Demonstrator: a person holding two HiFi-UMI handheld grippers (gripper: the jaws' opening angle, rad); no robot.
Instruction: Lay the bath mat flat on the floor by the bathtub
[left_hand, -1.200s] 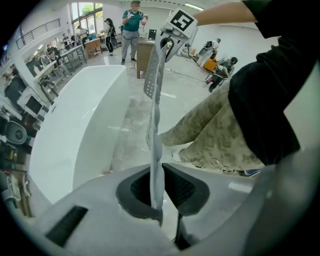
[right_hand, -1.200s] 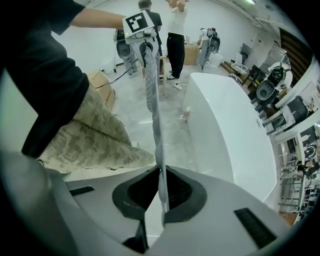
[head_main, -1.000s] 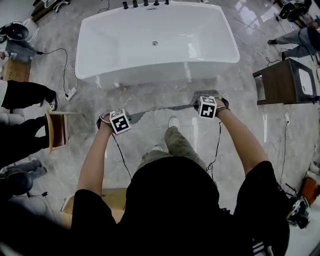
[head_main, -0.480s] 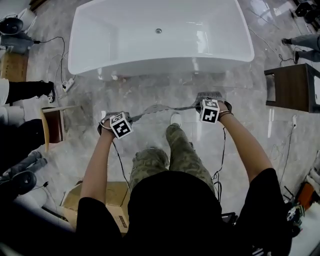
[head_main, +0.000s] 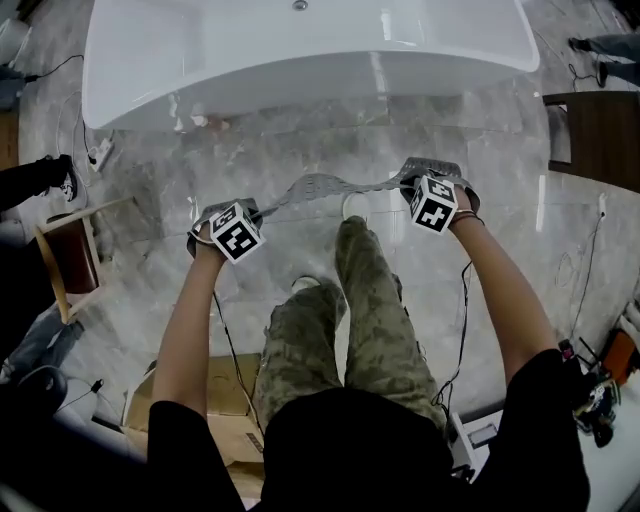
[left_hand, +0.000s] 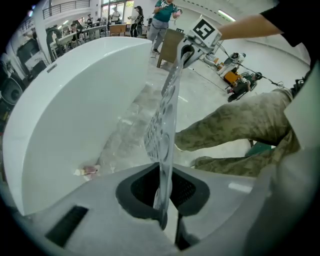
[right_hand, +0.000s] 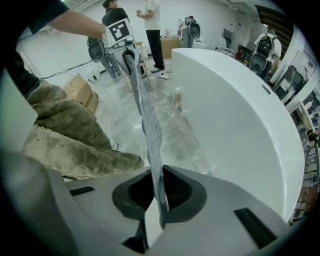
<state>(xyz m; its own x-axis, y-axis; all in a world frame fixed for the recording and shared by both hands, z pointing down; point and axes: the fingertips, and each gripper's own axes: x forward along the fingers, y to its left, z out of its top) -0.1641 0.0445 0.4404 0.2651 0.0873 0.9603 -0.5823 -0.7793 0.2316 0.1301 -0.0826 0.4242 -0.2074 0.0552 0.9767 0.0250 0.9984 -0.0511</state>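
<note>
Head view: left gripper (head_main: 224, 214) at centre-left, right gripper (head_main: 427, 176) at centre-right, both pointing steeply down; bath mat (head_main: 320, 186) spans between them as a thin, wavy grey strip seen edge-on, hanging above the marble floor (head_main: 300, 140); white bathtub (head_main: 300, 55) fills the top of frame, just beyond the mat; person's camouflage trouser legs (head_main: 370, 320) run from centre to bottom, one white shoe (head_main: 352, 206) just below the mat; cardboard box (head_main: 215, 400) at lower left.

Left gripper view: jaws of left gripper (left_hand: 164, 217) closed on one end of the mat (left_hand: 162, 125) at bottom centre; mat rises edge-on toward top centre, where the right gripper (left_hand: 192, 42) holds the opp. end; bathtub (left_hand: 65, 110) wall occupies the left; trouser legs (left_hand: 235, 125) at right.

Right gripper view: jaws of right gripper (right_hand: 160, 215) closed on the other mat (right_hand: 150, 125) end, bottom centre; mat runs up to the left gripper (right_hand: 122, 42) at top left-centre; bathtub (right_hand: 235, 115) at right; trouser legs (right_hand: 65, 130) at left; cardboard box (right_hand: 82, 92) at upper left.
</note>
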